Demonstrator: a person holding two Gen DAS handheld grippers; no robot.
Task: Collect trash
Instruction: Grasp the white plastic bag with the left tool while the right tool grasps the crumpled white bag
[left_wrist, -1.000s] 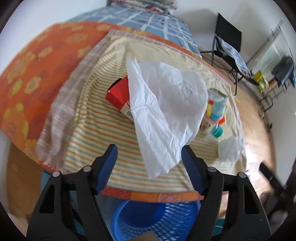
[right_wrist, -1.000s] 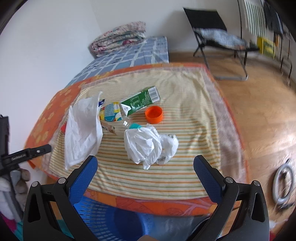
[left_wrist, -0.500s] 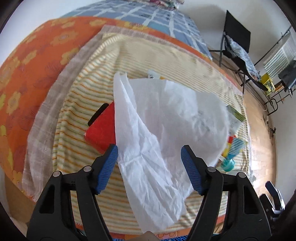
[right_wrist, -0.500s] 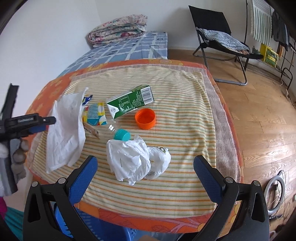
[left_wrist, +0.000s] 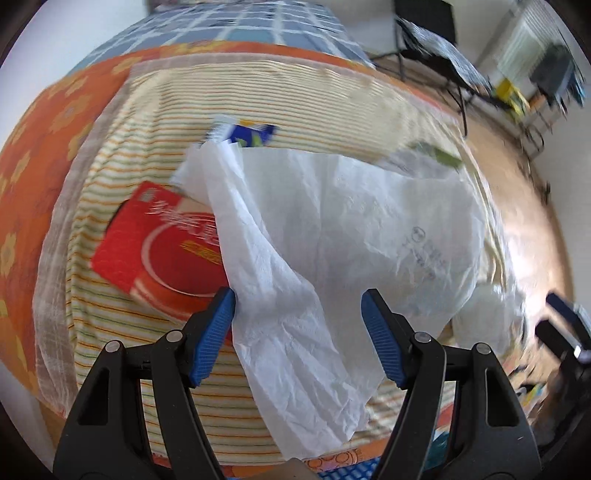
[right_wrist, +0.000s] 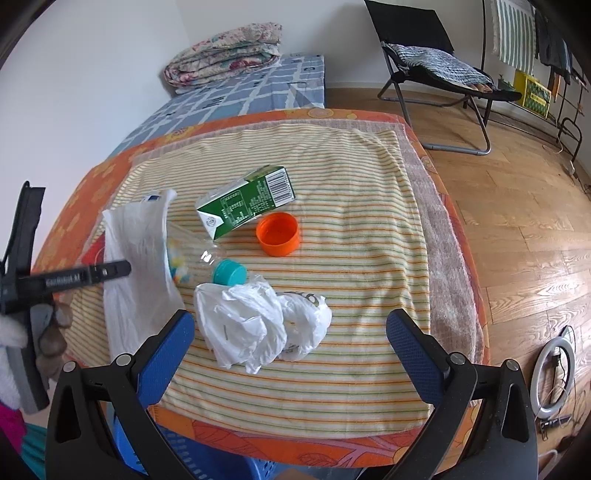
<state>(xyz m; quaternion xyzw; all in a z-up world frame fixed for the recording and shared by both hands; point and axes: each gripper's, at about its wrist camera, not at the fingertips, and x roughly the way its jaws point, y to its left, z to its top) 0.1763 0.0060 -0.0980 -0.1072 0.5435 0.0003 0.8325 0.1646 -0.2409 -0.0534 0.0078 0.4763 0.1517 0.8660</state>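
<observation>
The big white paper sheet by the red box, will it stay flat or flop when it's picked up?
Probably flop. The white paper sheet is thin and wrinkled, already draping over the red box, so it should sag from wherever it's pinched. It looks very light, so it may flutter or slide on the striped cloth. Being so thin, it could tear if tugged hard.

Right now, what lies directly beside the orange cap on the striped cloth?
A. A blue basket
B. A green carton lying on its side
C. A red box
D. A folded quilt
B. In the right wrist view the green carton lies on its side next to the orange cap, while the red box sits farther off, partly under the white paper sheet.
</observation>
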